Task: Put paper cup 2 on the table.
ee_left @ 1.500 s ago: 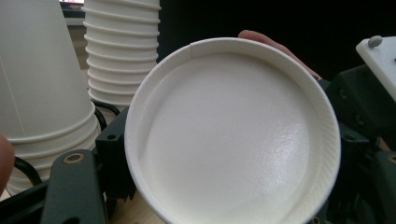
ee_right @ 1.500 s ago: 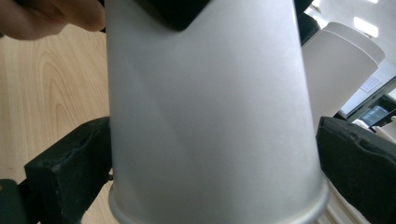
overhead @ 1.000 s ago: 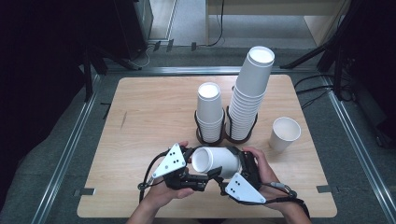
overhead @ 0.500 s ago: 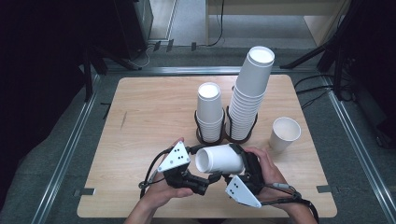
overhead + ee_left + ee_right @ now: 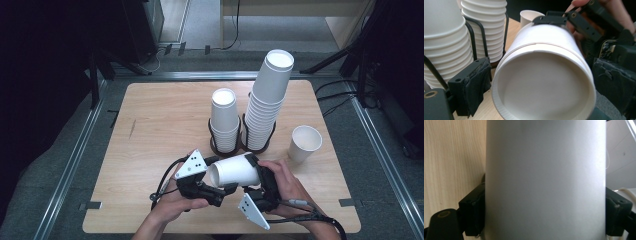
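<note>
A white paper cup lies on its side above the table's front edge, with its mouth toward the left. My right gripper is shut on its body. In the right gripper view both pads press the wall of the cup, and those jaws have just been closing on it. My left gripper faces the cup's open mouth. Its jaws have just been opening and stand open on either side of the rim. The left pad is clear of the rim.
A short stack of cups and a tall stack stand in black wire holders at the middle of the wooden table. A single upright cup stands to their right. Metal rails border the table.
The cup has tipped slightly, so its open mouth shows more at the left. The right gripper's grey plate has dropped a little. Both hands have stayed where they were.
</note>
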`<action>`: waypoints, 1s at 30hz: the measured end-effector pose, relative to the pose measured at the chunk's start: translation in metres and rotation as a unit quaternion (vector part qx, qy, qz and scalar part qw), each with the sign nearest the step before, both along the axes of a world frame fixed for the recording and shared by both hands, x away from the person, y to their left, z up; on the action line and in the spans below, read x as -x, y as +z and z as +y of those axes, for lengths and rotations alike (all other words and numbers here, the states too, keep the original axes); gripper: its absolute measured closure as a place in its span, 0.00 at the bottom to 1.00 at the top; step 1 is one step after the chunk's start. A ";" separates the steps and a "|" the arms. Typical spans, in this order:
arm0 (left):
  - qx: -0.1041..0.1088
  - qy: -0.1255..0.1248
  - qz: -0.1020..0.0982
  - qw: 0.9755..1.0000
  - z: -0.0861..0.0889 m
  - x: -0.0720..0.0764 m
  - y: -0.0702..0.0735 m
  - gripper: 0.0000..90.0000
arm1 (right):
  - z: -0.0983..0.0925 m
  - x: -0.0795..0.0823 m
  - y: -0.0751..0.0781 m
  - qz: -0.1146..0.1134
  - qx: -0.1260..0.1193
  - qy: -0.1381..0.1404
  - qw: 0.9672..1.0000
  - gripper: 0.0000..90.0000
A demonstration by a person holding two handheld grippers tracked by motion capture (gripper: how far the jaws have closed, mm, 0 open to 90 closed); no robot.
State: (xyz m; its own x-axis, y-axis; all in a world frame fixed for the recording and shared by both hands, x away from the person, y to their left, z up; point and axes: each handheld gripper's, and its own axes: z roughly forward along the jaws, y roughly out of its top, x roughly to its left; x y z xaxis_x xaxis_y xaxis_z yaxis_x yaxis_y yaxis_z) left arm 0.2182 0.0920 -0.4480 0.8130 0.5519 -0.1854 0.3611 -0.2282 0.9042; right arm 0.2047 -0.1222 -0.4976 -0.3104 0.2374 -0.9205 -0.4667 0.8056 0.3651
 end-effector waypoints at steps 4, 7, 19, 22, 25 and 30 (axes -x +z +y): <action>-0.005 -0.007 0.006 1.000 -0.002 0.000 -0.001 0.05 | 0.001 0.001 -0.001 -0.018 0.019 0.000 1.000 0.15; -0.006 -0.005 0.010 1.000 -0.002 0.000 -0.001 0.07 | 0.002 0.002 -0.002 -0.020 0.021 0.002 1.000 0.15; -0.013 -0.018 0.019 1.000 0.001 -0.002 -0.005 0.22 | 0.003 0.001 -0.008 -0.025 0.035 0.005 0.999 0.12; -0.009 -0.023 0.023 0.999 0.003 -0.003 -0.005 0.24 | 0.004 0.001 -0.009 -0.018 0.031 0.006 0.999 0.08; -0.014 -0.022 0.022 0.999 0.002 -0.003 -0.006 0.25 | 0.005 0.001 -0.008 0.003 0.021 0.004 1.000 0.04; -0.010 -0.014 0.024 1.000 0.007 -0.006 -0.007 0.25 | 0.003 0.002 -0.004 0.024 0.010 0.009 1.000 0.00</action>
